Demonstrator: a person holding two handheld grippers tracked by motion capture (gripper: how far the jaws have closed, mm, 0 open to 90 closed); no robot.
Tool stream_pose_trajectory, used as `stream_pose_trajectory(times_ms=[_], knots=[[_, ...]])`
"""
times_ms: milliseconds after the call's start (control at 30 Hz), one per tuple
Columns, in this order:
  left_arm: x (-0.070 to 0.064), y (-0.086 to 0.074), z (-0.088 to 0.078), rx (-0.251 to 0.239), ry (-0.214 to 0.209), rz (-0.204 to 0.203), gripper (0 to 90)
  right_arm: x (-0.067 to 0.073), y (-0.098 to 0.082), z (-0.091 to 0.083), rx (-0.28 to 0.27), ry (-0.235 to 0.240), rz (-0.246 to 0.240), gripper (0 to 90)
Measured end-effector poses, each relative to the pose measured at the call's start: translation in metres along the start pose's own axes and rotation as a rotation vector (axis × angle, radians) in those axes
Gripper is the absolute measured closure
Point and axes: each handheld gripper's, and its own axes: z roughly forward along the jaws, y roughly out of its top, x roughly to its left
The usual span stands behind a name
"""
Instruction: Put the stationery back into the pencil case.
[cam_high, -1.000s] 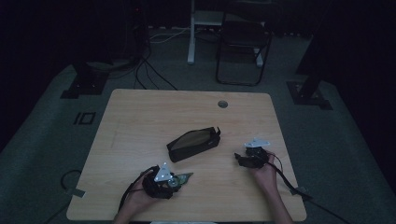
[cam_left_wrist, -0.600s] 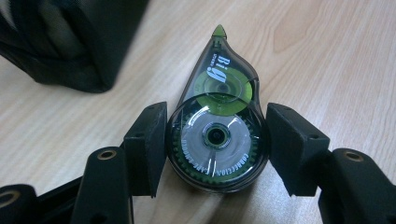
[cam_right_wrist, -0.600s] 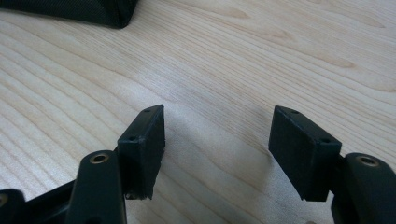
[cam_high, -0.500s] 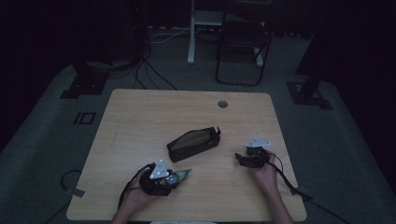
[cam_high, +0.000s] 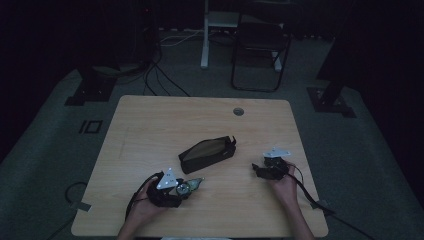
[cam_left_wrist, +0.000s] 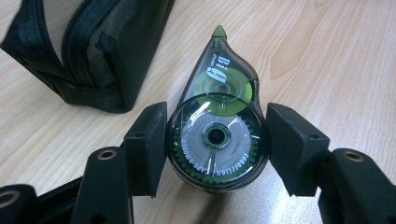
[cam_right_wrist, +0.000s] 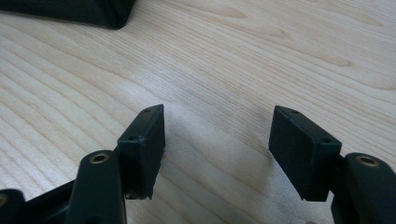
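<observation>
A clear, dark correction tape dispenser (cam_left_wrist: 219, 88) with a green inner wheel lies on the wooden table (cam_high: 175, 120), its tip pointing away. My left gripper (cam_left_wrist: 215, 142) is shut on its round body, one pad against each side. From above, this gripper (cam_high: 184, 189) and the dispenser (cam_high: 195, 185) sit near the front left. A black zip pouch (cam_high: 207, 154) lies mid-table, just beyond the dispenser; its zipped edge (cam_left_wrist: 79, 46) is close by. My right gripper (cam_high: 260, 170) rests at the front right, and its jaws (cam_right_wrist: 217, 144) are open over bare wood.
A corner of the pouch (cam_right_wrist: 70, 9) shows at the far left of the right gripper view. A round cable hole (cam_high: 238, 111) is near the table's far edge. A chair (cam_high: 260, 50) and floor cables (cam_high: 160, 75) are behind the table.
The left hand with the dispenser has shifted very slightly. The right hand has kept still.
</observation>
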Motion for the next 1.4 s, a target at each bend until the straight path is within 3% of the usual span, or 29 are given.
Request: stream_pose_trajectory(times_ms=[867,1400], knots=[[0.01,0.018,-0.031,-0.046,0.008,0.026,41.7,-0.006,-0.003,0.001,-0.017,0.018,0.029,34.1],[0.017,0.03,-0.045,-0.068,0.022,0.043,41.7,-0.01,-0.005,0.005,-0.018,0.042,0.045,17.1]])
